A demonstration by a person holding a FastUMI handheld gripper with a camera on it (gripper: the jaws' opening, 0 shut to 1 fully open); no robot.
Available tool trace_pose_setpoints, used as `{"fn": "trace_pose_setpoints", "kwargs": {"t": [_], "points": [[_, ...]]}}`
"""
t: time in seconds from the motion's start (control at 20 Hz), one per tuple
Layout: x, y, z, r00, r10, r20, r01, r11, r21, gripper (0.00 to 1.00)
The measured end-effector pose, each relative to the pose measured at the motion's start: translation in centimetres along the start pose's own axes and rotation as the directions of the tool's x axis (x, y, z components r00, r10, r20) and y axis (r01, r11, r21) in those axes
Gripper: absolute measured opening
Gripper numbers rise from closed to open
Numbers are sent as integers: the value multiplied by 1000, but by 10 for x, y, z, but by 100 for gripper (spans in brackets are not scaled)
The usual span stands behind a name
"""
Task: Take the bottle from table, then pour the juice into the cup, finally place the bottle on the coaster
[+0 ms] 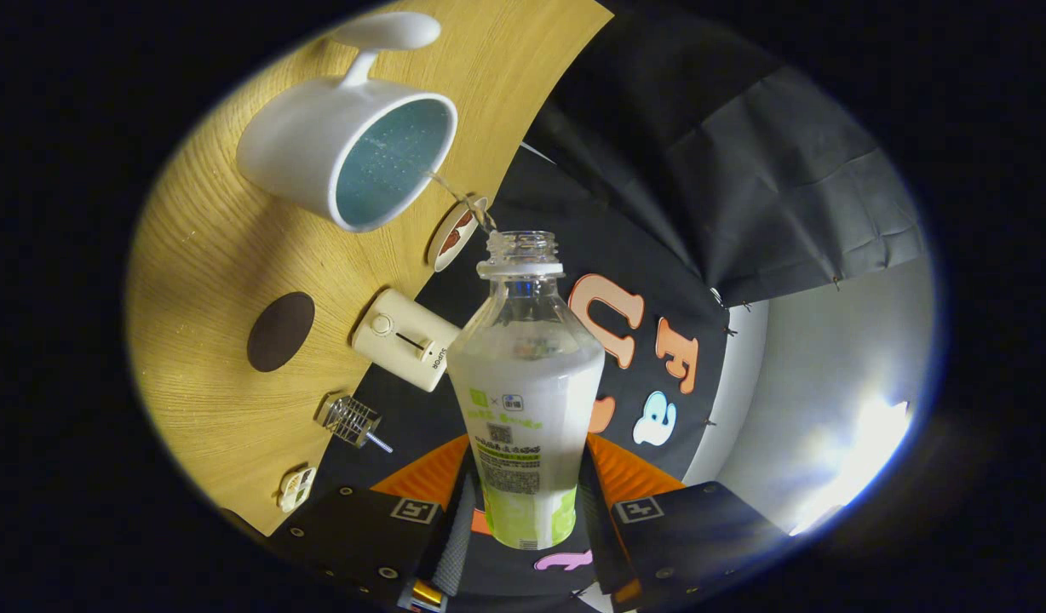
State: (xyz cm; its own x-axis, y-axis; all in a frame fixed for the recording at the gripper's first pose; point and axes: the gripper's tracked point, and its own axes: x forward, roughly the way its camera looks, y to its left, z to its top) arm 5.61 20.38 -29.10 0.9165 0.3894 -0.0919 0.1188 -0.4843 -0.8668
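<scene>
Gripper view gives me the bottle (pixel 524 400) held between the two fingers of my hand-held gripper (pixel 523 511), which pinch its lower body from either side, so I read the grip as closed on it. The cap is off, and the bottle's long axis runs straight out along the fingers, open neck leading. The whole rig is rolled over hard: the wooden surface (pixel 216 255) stands up like a wall beside the bottle, so I judge the bottle is tipped well over towards level.

The white cup (pixel 348 149) sits beyond the neck and off to the surface side, its mouth turned towards me. A thin stream (pixel 459 200) leaves the bottle's lip and reaches the cup's rim, so I judge pouring is under way. What matters for aim is that the neck is near the cup but not touching it, and the stream lands close to the rim, not deep inside.

Just beside the neck a small round disc with a brown centre (pixel 453 238) lies on the surface; whether that or the dark brown oval (pixel 280 332) nearer the fingers is the coaster, I cannot tell. A small white appliance (pixel 405 339) stands between them.
</scene>
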Motion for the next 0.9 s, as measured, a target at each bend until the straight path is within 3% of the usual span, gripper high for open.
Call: {"fn": "trace_pose_setpoints", "kwargs": {"t": [0.9], "points": [[-1,-9,9,997,-25,75,33,993,-113,60]]}}
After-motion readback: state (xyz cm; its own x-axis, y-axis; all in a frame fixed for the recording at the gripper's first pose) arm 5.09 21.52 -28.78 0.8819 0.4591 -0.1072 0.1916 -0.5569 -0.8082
